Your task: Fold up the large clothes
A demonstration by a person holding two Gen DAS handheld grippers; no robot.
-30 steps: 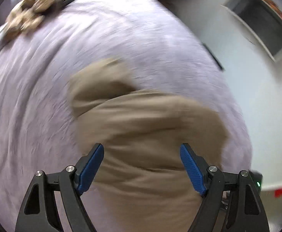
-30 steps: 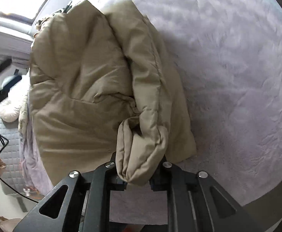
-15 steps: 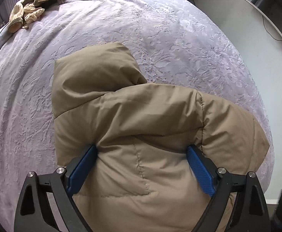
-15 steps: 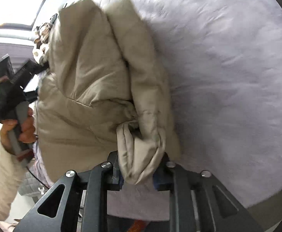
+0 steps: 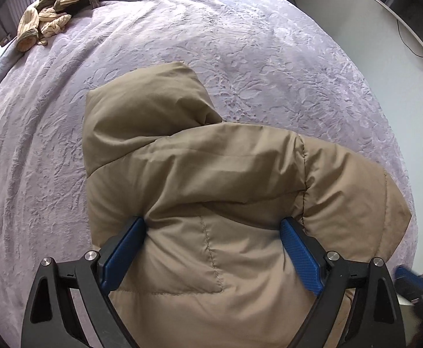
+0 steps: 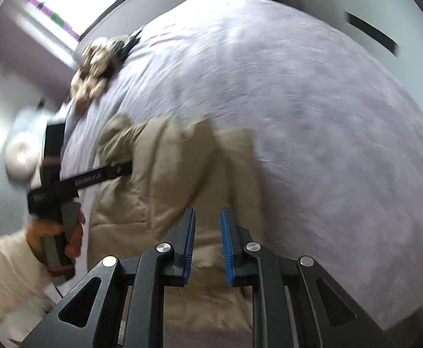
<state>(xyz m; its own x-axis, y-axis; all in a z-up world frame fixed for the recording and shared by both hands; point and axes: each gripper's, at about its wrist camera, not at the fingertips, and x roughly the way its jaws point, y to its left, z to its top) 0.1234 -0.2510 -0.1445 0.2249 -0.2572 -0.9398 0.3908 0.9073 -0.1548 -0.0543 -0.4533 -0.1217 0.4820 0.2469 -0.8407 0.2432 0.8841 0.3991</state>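
**A:** What's the room like, and what is it lying on?

**B:** There's a bright window (image 6: 55, 3) past the far end. The bed (image 5: 269, 58) takes up nearly all the view. Its lilac cover has an embossed, plush look, so I'd expect cloth to drag on it a little rather than slide.

**A:** And the garment?

**B:** A tan padded jacket (image 5: 211, 174) lies at the near edge of the bed, towards the right-hand side. Its hood (image 5: 142, 110) points at the middle of the bed. It looks light and puffy, soft all through, with a smooth shell that could slip. It will probably spring back after each fold, so I'd grip at seams, hem or cuffs and not on the fat quilted panels.

**A:** Anything else on the bed?

**B:** A small heap of striped clothes (image 5: 52, 20) at the far left corner, well apart from the jacket.

**A:** The jaws?

**B:** The left gripper (image 5: 213, 223) is pushed down into the jacket's back. Its jaws have just been opening and now stand spread wide, with a bulge of padding between them but not clenched. The right gripper (image 6: 208, 217) is above the jacket. Its jaws have just been closing to a narrow gap and grasp nothing.
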